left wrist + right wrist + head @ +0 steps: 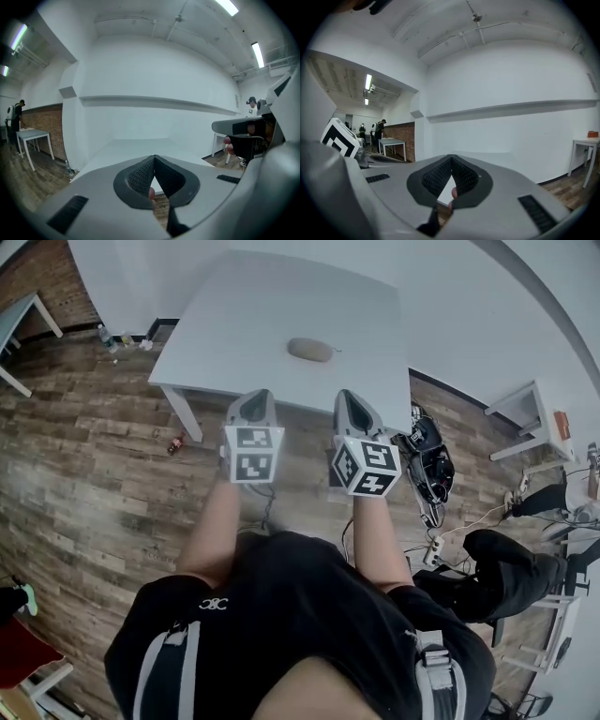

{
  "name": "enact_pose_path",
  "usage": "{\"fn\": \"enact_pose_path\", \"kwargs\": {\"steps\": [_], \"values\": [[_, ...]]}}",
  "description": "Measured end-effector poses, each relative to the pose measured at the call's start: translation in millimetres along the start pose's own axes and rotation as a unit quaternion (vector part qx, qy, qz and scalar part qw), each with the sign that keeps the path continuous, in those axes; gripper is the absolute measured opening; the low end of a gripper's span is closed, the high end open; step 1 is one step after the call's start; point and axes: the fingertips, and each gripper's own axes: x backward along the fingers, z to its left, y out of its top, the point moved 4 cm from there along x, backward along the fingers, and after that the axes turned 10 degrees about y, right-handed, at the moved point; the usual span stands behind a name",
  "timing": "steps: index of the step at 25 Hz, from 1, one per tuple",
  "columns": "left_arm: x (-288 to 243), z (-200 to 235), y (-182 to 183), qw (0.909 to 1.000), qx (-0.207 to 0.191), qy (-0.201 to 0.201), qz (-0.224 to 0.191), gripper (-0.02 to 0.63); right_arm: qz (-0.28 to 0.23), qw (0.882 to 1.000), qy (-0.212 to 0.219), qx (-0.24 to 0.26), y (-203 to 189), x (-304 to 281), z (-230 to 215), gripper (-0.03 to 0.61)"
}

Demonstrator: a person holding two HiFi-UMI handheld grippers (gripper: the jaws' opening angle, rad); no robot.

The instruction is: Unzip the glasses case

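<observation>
A beige oval glasses case lies near the middle of a white table in the head view. My left gripper and right gripper hover side by side at the table's near edge, a short way from the case. Both are shut with nothing between their jaws. In the left gripper view my left gripper points over the table top. The right gripper shows its tips meeting in the right gripper view. The case is hidden in both gripper views.
Wood floor surrounds the table. Cables and a power strip lie on the floor to the right, with a black device beside the table leg. Another person's legs stand at the right. A small white table stands at the far right.
</observation>
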Motion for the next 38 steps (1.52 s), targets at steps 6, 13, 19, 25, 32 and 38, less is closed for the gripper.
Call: {"fn": "enact_pose_path", "kwargs": {"steps": [6, 13, 19, 25, 32, 38], "values": [[-30.8, 18.2, -7.5, 0.9998, 0.007, -0.012, 0.012, -0.007, 0.022, 1.0, -0.011, -0.005, -9.9, -28.1, -8.8, 0.006], [-69.4, 22.8, -2.3, 0.9996, 0.008, -0.022, 0.013, -0.008, 0.028, 0.999, -0.026, 0.004, -16.8, -51.5, -34.7, 0.006], [-116.8, 14.1, 9.7, 0.9993, -0.025, -0.021, 0.018, -0.008, 0.015, 1.0, -0.023, -0.002, -10.6, -88.3, -80.2, 0.006], [-182.4, -0.6, 24.7, 0.9984, -0.041, -0.018, 0.035, -0.008, 0.013, 1.0, -0.013, -0.007, -11.0, -134.7, -137.3, 0.006], [-273.2, -40.1, 45.1, 0.9938, -0.07, -0.05, 0.07, -0.007, 0.014, 0.999, -0.012, -0.033, -0.7, -186.1, -235.9, 0.006], [-350.3, -65.3, 47.5, 0.9872, -0.099, -0.058, 0.11, -0.008, 0.051, 0.998, 0.015, -0.039, -12.3, -233.0, -305.3, 0.006]]}}
